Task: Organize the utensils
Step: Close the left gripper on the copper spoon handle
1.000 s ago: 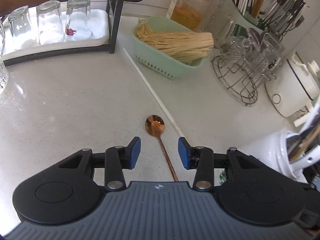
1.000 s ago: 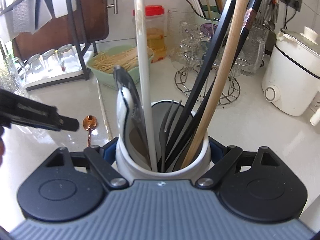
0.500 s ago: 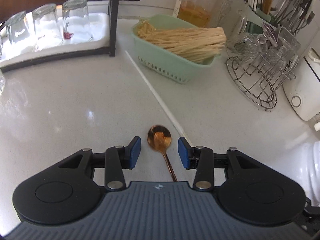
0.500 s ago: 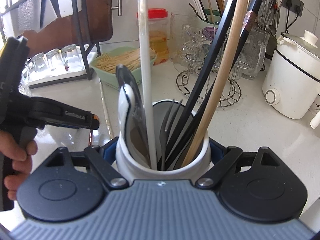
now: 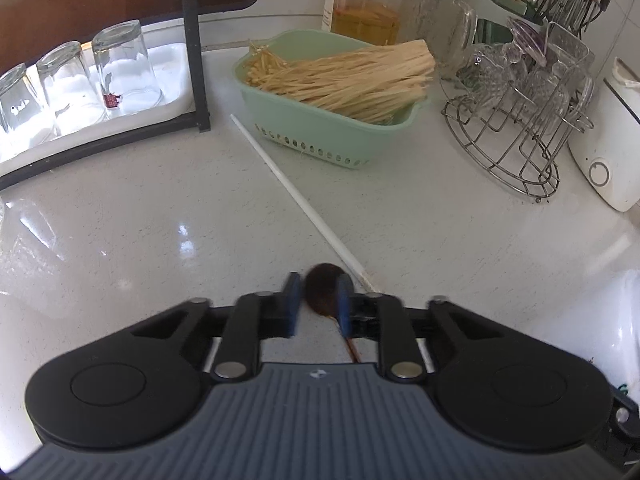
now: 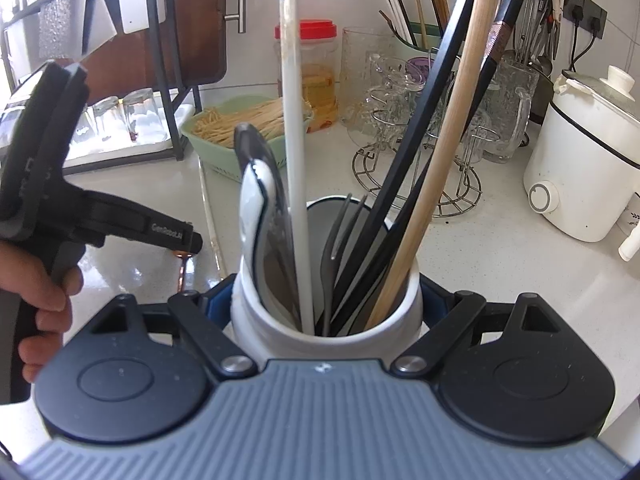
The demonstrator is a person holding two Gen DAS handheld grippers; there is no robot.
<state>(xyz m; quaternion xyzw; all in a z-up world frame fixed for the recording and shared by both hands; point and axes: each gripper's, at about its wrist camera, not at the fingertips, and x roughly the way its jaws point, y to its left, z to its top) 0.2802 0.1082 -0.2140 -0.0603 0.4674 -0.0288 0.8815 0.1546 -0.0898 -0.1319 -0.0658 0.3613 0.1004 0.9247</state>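
Change since a second before: the left gripper [image 5: 318, 304] had come forward and down over the copper spoon [image 5: 325, 294], whose bowl, then lying clear ahead of the blue pads, now sat between them; the right gripper had kept its place.
Left gripper: its jaws were closing, the blue pads [image 5: 291, 307] blurred and narrowed in on either side of the spoon's bowl; the blur hid whether they already pressed on it.
Copper spoon: lay on the white counter [image 5: 120, 240], bowl pointing away from the camera, thin handle running back under the gripper body; in the right wrist view only a copper glint [image 6: 183, 258] showed beneath the tip of the left gripper [image 6: 192, 240].
White chopstick: a long thin stick [image 5: 296, 196] lay slanted on the counter from near the green basket [image 5: 320, 132] to just beside the right-hand pad.
Right gripper: [image 6: 326, 300] clamped on the white utensil crock [image 6: 256, 316], a blue pad against each side of it.
Crock contents: a dark fork [image 6: 334, 240], a wooden handle [image 6: 440, 168], black handles [image 6: 420, 132], a white handle [image 6: 292, 140] and a grey-and-white tool [image 6: 260, 200], all standing upright or leaning.
Person's hand: [image 6: 44, 300] wrapped round the left gripper's handle at the left edge.
Surroundings: upturned glasses [image 5: 120, 72] on a white tray, noodles in the green basket, a wire rack [image 5: 520, 140] holding glassware, a white cooker [image 6: 580, 168] to the right.
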